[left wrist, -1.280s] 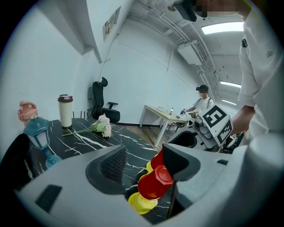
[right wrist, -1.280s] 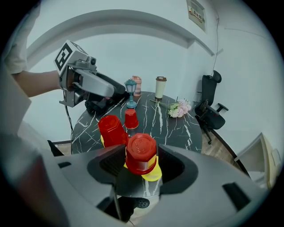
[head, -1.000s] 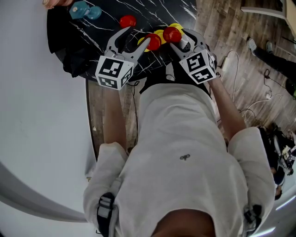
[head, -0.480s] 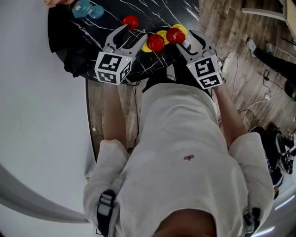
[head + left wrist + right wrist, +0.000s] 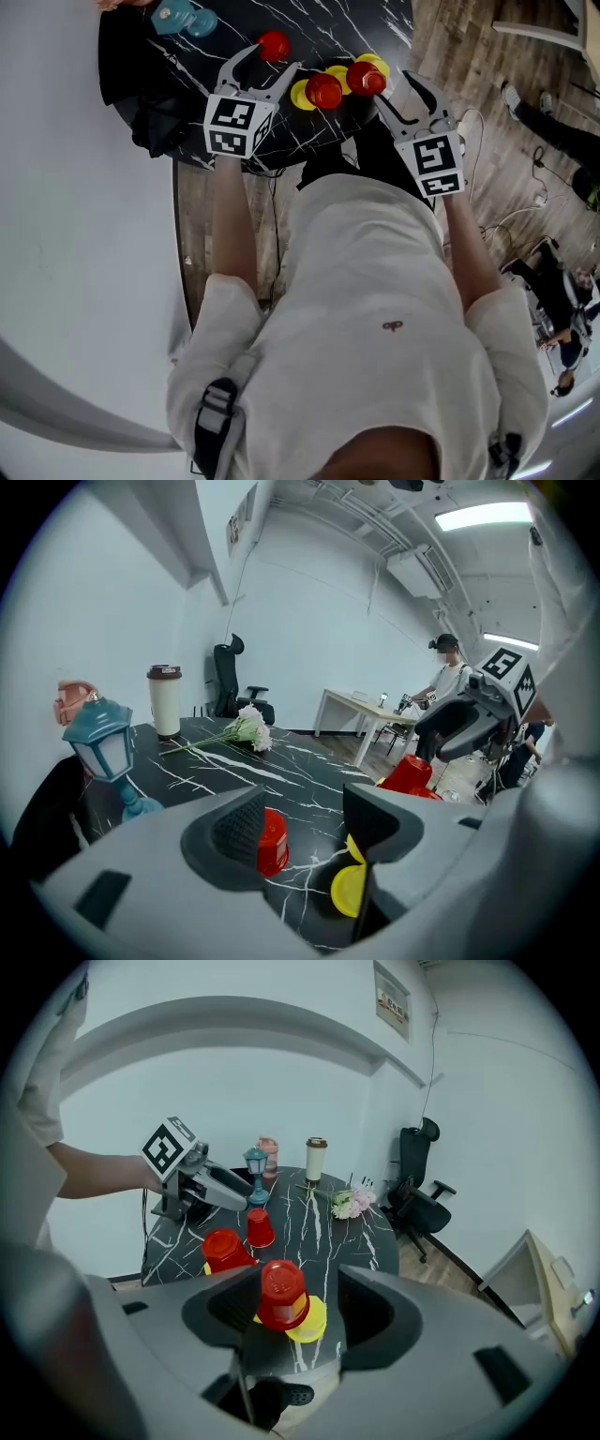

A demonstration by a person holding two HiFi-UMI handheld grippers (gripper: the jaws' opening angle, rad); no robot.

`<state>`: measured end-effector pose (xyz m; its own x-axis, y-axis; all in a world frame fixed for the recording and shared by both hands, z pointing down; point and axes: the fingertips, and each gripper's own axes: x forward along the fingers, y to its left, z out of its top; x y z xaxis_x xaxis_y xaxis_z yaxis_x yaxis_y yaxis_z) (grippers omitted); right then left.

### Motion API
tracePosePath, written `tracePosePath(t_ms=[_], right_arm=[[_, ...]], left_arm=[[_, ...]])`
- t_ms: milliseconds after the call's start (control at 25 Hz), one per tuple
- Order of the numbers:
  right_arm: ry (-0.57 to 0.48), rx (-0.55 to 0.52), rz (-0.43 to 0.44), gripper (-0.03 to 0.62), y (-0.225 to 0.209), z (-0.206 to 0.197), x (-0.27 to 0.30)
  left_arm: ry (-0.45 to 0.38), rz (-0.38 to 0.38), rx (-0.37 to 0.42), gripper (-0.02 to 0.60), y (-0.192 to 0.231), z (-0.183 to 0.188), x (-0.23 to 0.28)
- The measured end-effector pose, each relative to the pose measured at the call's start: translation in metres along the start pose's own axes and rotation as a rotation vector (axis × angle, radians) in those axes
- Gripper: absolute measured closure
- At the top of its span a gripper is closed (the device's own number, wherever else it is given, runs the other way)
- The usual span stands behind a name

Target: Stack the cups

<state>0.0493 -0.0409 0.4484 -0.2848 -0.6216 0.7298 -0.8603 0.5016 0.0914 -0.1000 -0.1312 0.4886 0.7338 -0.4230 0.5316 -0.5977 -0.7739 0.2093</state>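
Three red cups upturned on marble table (image 5: 319, 28). Lone red cup (image 5: 274, 44) just ahead of left gripper (image 5: 267, 66), fingers wide, probably lining up grab. Right gripper (image 5: 298, 1309) spread, unclamped, framing near red cup (image 5: 281, 1295) atop yellow cup (image 5: 309, 1324).

The black bench (image 5: 319, 33) looks like polished marble, glossy, with thin white veins. The right gripper (image 5: 295, 1299) has smooth, matt grey plastic fingers (image 5: 375, 1312). Between them shows a shiny red plastic cup (image 5: 281, 1295), and just past it a yellow plastic cup (image 5: 307, 1321) with the same sheen. The fingers (image 5: 236, 825) of the left gripper (image 5: 302, 829) carry a finely ribbed dark pad. Right of the right fingers, the wood-plank floor (image 5: 469, 56) looks dull.
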Motion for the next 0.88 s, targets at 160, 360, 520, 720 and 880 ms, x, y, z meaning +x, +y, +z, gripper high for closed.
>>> tracePosePath(t_ms=[160, 360, 520, 720, 880], right_arm=[[-0.006, 0.028, -0.012, 0.333, -0.006, -0.001, -0.002], [0.002, 0.040, -0.022, 0.335, -0.009, -0.005, -0.005], [0.008, 0.054, -0.029, 0.335, -0.011, -0.007, -0.007], [0.010, 0.059, -0.043, 0.335, -0.014, -0.010, -0.011], [0.013, 0.065, -0.053, 0.335, -0.015, -0.011, -0.013]], left_arm=[[0.015, 0.016, 0.010, 0.322, 0.008, -0.005, 0.008], [0.047, 0.042, 0.038, 0.322, 0.018, -0.014, 0.019], [0.080, 0.060, 0.060, 0.322, 0.027, -0.022, 0.026], [0.099, 0.072, 0.057, 0.322, 0.037, -0.031, 0.031], [0.118, 0.062, 0.060, 0.322, 0.040, -0.040, 0.036]])
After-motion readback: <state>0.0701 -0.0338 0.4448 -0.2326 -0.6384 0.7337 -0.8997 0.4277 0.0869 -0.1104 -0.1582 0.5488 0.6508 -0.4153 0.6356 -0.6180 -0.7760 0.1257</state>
